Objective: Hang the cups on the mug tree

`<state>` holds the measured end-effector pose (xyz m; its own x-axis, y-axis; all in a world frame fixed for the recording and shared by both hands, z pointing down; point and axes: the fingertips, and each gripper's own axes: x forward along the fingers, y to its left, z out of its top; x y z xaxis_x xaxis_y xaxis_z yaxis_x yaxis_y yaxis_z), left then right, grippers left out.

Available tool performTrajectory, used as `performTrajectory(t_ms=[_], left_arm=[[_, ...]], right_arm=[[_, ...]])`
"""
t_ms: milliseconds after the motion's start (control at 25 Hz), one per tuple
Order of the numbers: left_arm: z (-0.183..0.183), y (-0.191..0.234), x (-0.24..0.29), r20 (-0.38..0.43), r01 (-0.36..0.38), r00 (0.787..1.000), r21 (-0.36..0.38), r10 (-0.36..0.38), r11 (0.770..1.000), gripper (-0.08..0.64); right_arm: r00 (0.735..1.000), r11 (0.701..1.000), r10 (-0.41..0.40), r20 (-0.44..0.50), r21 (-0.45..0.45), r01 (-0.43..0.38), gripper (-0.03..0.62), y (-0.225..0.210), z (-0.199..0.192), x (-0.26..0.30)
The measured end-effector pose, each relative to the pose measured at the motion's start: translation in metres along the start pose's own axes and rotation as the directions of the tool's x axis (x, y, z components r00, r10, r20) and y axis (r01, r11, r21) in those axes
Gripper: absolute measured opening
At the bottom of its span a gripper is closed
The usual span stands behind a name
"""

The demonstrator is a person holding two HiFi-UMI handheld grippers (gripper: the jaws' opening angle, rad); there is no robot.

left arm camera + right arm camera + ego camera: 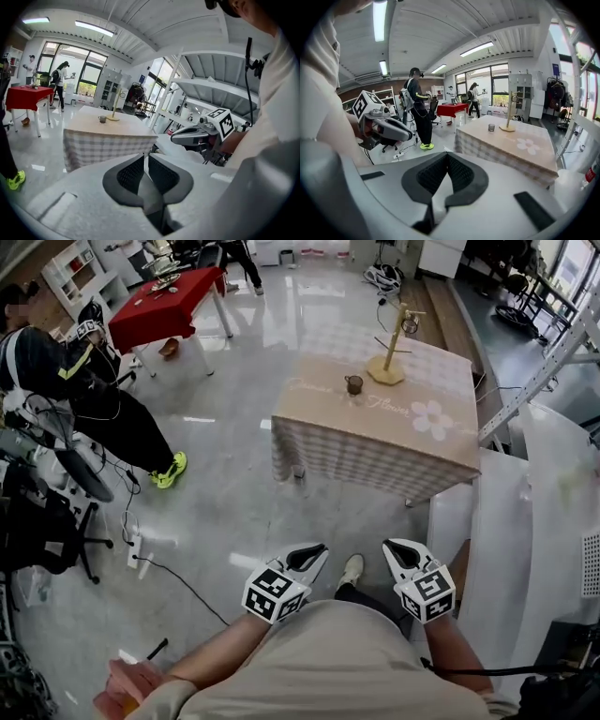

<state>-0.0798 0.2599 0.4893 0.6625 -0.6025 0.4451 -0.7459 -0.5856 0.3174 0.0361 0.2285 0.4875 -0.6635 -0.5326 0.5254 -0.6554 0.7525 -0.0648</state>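
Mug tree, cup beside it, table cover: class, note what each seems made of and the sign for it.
Mug tree: probably pale bare wood; matte tan post, pegs and round base. Cup: perhaps dark tinted glass, faintly see-through; too small to be sure. Table cover: likely cloth; its checked sides hang draped over the edges.

It was a large lab hall: glossy floor (pixel 225 493), ceiling strip lights (pixel 380 18), trailing cables (pixel 183 582), a person (pixel 56 371) wearing recording gear.
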Motion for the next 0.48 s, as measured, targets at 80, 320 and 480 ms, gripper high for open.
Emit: performTrajectory(t_ms=[80, 320, 480], left_arm=[[0.016, 0.009, 0.030, -0.014, -0.022, 1.000, -0.009, 0.022, 1.000, 0.019], [0.066, 0.038, 0.117, -0.020, -0.121, 0.993, -0.052, 0.120, 0.991, 0.106], [0.100, 0.061, 0.163, -0.016, -0.191, 0.982, -0.064, 0.190, 0.980, 0.128]], right_arm=[[1.000, 1.000, 0.009, 0.003, 0.002, -0.009, 0.017, -0.033, 0.005, 0.004], [1.000, 1.000, -0.004, 0.015, 0.029, 0.003, 0.102, -0.128, 0.008, -0.001], [0.999, 0.997, -0.020, 0.027, 0.075, 0.018, 0.129, -0.174, 0.005, -0.004]])
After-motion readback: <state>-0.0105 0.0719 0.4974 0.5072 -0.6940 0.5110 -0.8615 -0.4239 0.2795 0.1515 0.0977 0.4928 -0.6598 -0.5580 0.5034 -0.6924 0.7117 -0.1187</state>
